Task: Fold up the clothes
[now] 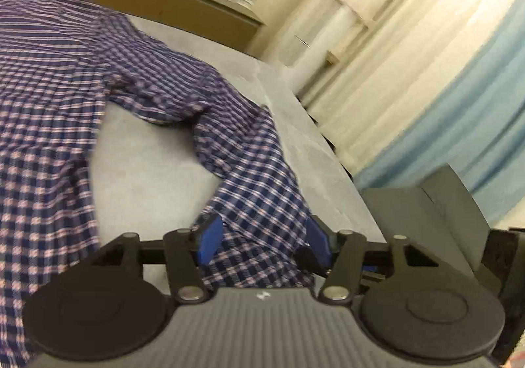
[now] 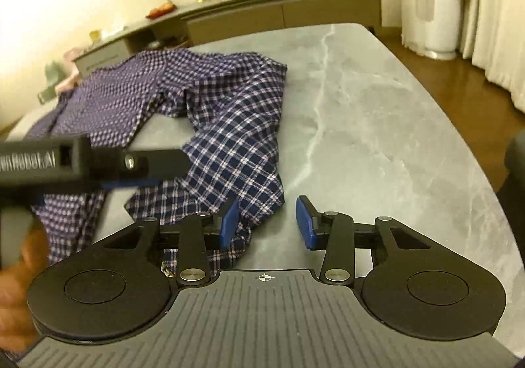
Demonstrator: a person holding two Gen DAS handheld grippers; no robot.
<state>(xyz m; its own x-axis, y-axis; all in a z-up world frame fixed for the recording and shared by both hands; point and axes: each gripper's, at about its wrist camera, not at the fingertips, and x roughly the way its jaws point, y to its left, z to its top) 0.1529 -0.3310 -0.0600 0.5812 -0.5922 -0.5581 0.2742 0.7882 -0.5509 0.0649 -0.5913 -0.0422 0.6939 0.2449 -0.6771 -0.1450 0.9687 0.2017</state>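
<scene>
Shirt (image 2: 183, 112), blue plaid, lies spread on the grey table (image 2: 377, 112), filling left and centre of frame. Left gripper (image 1: 262, 240) jaws apart, sleeve cloth lying loose between them. Right gripper (image 2: 267, 223) jaws apart, straddling the sleeve edge, gripping nothing.

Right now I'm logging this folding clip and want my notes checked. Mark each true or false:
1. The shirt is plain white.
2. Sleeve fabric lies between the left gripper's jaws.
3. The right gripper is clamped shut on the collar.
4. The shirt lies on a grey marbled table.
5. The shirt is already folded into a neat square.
1. False: the shirt is a blue, white and pink check.
2. True: the sleeve runs between the open jaws of the left gripper.
3. False: the right gripper is open beside the sleeve end.
4. True: the table is grey marbled.
5. False: it lies spread out and rumpled.
</scene>
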